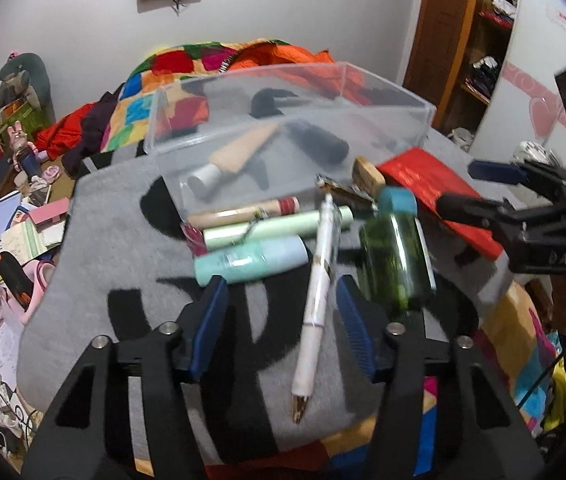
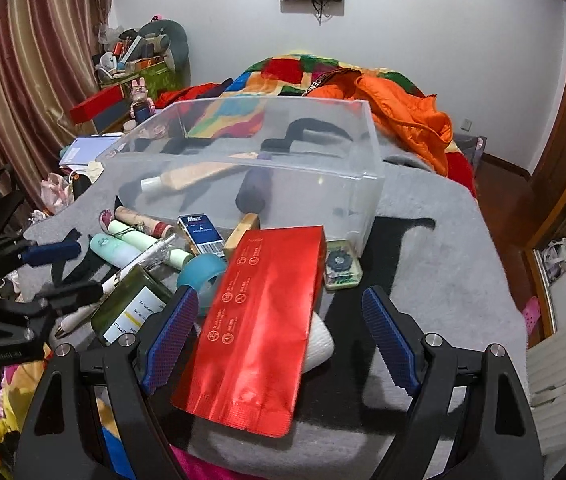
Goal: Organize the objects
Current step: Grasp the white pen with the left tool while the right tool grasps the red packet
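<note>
Bedroom setting: grey mat (image 1: 95,240) with black lettering, laid over a patchwork quilt; clutter around it.

Left wrist view: left gripper (image 1: 281,312), jaws partly spread and pressing nothing, with the white pen (image 1: 317,296) lying between them, nearer the right pad. Clear bin (image 1: 411,120) beyond, already holding a beige tube and a dark cylinder. Still outside: mint bottle (image 1: 251,260), pale green tube (image 1: 279,226), green bottle (image 1: 397,256).

Right wrist view: right gripper (image 2: 279,332), jaws spread wide astride the red foil pouch (image 2: 259,328), not pinching it. Blue tape roll (image 2: 201,276), stapler-pin box (image 2: 199,232) and small case (image 2: 341,266) crowd the bin's front wall. Estimate: early stage, most items unsorted.
</note>
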Demonstrator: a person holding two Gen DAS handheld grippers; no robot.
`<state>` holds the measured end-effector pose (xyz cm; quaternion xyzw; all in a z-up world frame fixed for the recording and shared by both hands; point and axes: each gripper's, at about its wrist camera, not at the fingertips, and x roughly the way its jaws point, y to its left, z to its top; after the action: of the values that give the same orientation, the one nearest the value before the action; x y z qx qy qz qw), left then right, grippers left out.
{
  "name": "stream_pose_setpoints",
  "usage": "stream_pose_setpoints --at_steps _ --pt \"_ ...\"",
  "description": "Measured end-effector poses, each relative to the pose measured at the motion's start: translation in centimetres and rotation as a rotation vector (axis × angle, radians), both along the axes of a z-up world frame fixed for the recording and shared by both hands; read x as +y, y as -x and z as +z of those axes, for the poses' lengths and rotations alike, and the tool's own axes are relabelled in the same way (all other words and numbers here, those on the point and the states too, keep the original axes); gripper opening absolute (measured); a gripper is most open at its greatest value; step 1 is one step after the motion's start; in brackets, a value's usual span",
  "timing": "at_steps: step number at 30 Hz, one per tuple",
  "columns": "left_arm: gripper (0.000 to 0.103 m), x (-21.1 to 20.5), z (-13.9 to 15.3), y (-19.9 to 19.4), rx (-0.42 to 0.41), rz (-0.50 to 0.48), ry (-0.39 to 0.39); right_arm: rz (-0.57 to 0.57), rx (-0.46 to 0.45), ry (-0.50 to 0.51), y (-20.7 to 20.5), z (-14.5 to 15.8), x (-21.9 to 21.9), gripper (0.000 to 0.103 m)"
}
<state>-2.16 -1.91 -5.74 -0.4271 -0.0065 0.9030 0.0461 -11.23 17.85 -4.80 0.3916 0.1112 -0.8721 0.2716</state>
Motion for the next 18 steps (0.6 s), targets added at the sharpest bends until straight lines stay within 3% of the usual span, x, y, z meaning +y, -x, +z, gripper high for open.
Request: stream_pose_setpoints --at_steps 7,9,11,18 --pt "0.036 1.6 -1.3 0.3 -0.029 -0.055 0.002 0.022 0.032 -0.078 -0.6 -1.0 -1.0 0.076" --pt "0.031 2.1 -1.3 0.5 -0.021 -0.063 0.006 0.024 0.044 -0.094 -0.6 -1.0 -1.0 0.061" --pt "0.023 2.5 -1.3 0.7 -0.017 -0.073 0.007 0.027 0.043 -0.102 -0.6 -1.0 -1.0 0.052" --pt "0.010 2.9 -1.4 0.4 0.010 -0.066 0.022 0.017 0.084 -0.109 -1.0 -0.6 -0.2 0.050"
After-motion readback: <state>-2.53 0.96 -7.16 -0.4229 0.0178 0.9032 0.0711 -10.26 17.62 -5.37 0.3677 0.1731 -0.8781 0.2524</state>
